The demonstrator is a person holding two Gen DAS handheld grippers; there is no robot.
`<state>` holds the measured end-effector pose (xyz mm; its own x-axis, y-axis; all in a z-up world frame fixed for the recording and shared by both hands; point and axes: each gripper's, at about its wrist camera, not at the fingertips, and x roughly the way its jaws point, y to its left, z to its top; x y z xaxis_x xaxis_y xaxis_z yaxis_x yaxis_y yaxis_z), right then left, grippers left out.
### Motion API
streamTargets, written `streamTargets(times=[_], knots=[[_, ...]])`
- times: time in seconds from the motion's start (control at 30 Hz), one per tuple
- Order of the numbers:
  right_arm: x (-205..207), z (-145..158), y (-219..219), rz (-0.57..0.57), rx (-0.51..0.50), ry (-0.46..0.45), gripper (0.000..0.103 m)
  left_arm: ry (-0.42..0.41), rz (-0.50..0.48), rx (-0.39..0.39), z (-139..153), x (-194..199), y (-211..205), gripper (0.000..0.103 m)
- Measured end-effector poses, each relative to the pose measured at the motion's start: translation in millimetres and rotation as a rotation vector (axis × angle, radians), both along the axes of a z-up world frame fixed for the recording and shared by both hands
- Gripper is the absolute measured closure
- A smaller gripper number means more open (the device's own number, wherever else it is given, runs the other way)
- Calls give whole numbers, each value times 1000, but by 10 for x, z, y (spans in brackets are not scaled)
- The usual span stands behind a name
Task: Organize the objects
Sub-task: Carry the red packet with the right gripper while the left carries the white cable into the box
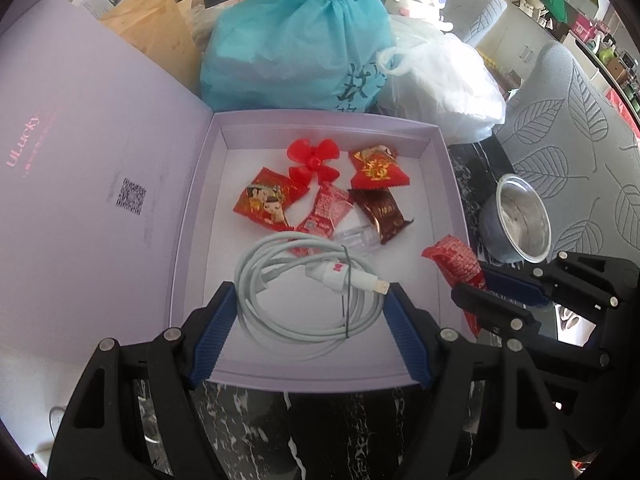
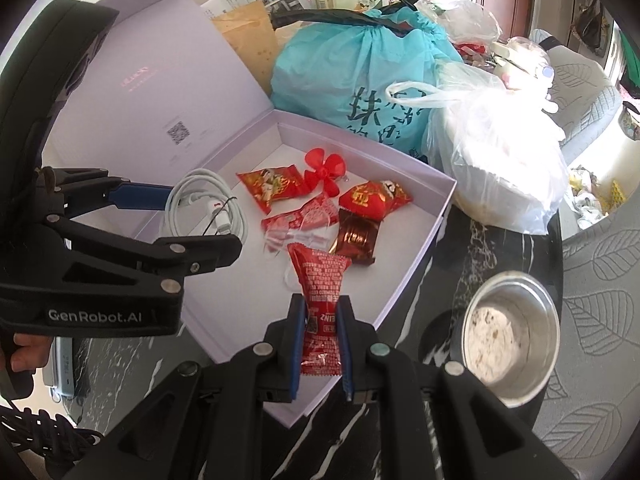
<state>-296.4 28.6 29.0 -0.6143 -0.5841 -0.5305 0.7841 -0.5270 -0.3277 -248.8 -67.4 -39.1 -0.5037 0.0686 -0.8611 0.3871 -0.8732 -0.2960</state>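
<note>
An open lilac box (image 1: 438, 148) (image 2: 412, 256) holds a coiled white cable (image 1: 280, 312) (image 2: 200, 196), a red plastic fan (image 1: 314, 160) (image 2: 324, 170), several red candy packets and a brown one (image 1: 380, 210) (image 2: 356, 238). My left gripper (image 1: 310, 294) is open, its fingers on either side of the cable, low over the box's near part. My right gripper (image 2: 320, 304) is shut on a red ketchup sachet (image 2: 320, 300) (image 1: 456, 264) and holds it above the box's right edge.
A teal bag (image 1: 296, 48) (image 2: 360, 72) and a white plastic bag (image 1: 448, 80) (image 2: 500, 160) stand behind the box. A small metal cup (image 1: 520, 220) (image 2: 510, 332) stands right of the box on the dark marble table (image 1: 340, 432). The box lid (image 1: 92, 152) lies open to the left.
</note>
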Motion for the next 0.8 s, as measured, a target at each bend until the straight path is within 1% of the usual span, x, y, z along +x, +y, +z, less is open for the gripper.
streamTargets(times=[0.27,0.6,0.8], knots=[[-220,44,-165,-8,-25,-10,88,-3,-11,-2,-104,-185,-125,30],[-422,99,-321,-1,-44,-19,88,21,-15,-23,-175,-411,-306,30],[-526,125,-436,5,-32,-13,88,35,-36,-41,-229,-554,-353,30]])
